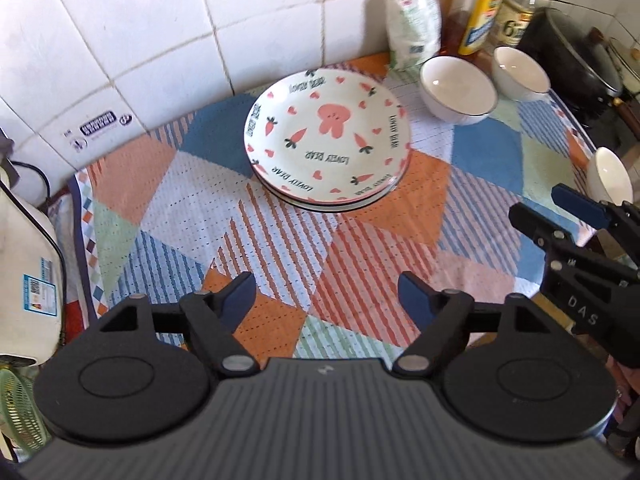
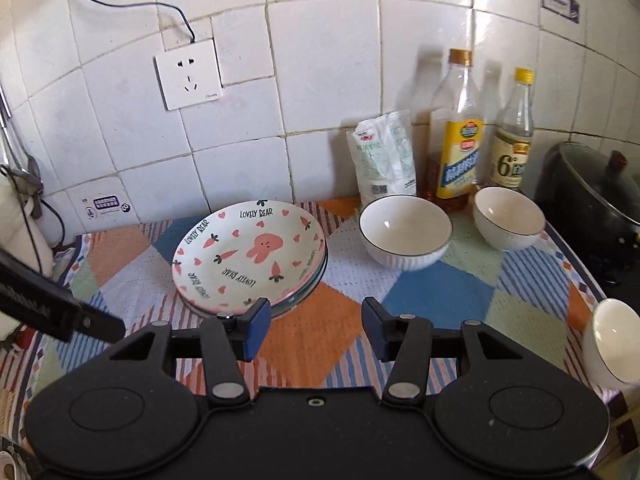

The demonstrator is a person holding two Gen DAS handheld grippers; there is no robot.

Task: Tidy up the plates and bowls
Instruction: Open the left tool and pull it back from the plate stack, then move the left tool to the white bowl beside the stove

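Left tool [image 1: 328, 294] hangs above the counter [image 1: 360, 280] with its blue pads spread wide and nothing between them. Right tool [image 2: 312, 328] is the same story: jaws parted, empty, hovering over the patchwork cloth [image 2: 320, 344] (its tip also pokes into the left wrist view at 3 o'clock).

From the left tool, the stack of plates [image 1: 328, 144] sits dead ahead at 12 o'clock, the top one printed with a pink rabbit, carrots and hearts, at least one more plate beneath it. From the right tool the same stack lies at about 11 o'clock, just past the left pad.

Three white bowls stand apart on the cloth. The first bowl [image 2: 406, 230] rests just beside the plates at 1 o'clock from the right tool. The second bowl [image 2: 509, 216] stands near it, further right. The third bowl [image 2: 612, 344] perches by the cloth's edge at 3 o'clock, well apart from the others.

Behind the bowls against the tiled wall [image 2: 320, 80]: a white packet [image 2: 384, 156], an oil bottle [image 2: 458, 136] and a smaller bottle [image 2: 514, 136]. A dark pot [image 2: 592, 204] with a glass lid sits at far right.
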